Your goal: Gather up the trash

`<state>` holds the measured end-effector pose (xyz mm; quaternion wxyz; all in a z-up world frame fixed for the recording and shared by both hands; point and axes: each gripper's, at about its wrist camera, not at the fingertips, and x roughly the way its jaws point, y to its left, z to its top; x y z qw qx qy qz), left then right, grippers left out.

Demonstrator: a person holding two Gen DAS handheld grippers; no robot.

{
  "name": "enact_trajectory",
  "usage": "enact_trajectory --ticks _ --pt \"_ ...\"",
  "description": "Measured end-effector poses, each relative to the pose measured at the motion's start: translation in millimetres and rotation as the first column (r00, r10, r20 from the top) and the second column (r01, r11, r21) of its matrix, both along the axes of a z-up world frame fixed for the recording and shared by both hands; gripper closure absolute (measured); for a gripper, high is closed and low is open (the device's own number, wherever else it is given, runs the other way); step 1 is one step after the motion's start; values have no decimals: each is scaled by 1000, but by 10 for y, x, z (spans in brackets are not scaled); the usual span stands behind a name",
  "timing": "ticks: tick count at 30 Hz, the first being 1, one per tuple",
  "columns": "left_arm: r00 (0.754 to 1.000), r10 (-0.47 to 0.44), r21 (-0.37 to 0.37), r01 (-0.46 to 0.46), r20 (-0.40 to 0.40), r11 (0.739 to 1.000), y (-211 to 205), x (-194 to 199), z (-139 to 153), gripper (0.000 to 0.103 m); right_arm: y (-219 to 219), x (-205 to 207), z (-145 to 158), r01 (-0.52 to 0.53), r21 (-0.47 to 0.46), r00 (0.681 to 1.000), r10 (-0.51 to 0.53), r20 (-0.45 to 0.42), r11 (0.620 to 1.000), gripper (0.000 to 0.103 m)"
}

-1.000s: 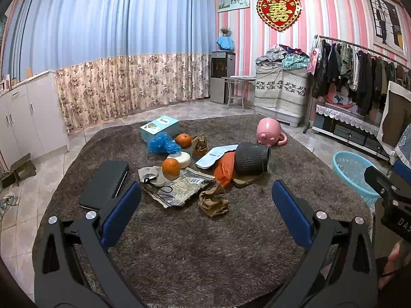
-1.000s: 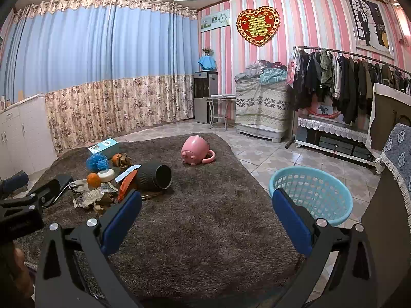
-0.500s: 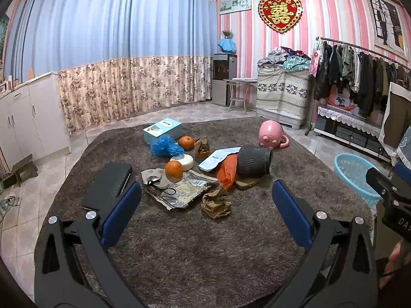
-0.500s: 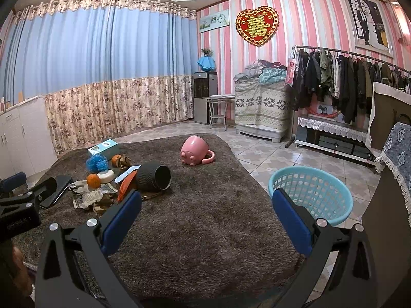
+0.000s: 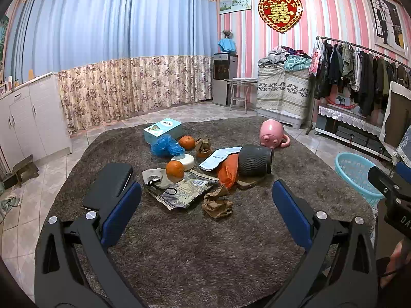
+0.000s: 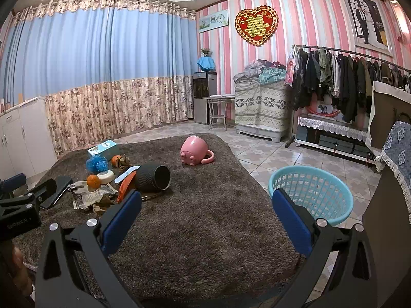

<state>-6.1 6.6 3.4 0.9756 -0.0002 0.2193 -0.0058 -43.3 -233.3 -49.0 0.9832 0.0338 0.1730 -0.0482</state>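
A heap of litter lies on the brown rug: a crumpled brown paper wad, a torn printed wrapper, an orange bag, a white leaflet, a blue mesh ball and two oranges. My left gripper hangs open just short of the brown wad, holding nothing. A light blue basket stands on the tiles at the rug's right edge. Open and empty, my right gripper hovers over bare rug left of that basket.
A black ribbed pot lies on its side next to a tipped pink pig-shaped cup. A black flat case, a teal box and a white bowl sit by the litter. White cabinets left, a clothes rack right.
My left gripper has drifted slightly; the litter heap sits a little higher and further right in its view. The right view has barely shifted. Both grippers stay open.
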Motion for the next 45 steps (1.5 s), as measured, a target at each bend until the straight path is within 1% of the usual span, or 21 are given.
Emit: enact_trajectory --ticks 45 --pt "1000 4 9 -4 8 1000 -10 -19 11 5 -24 7 -2 3 7 1000 -3 4 1000 4"
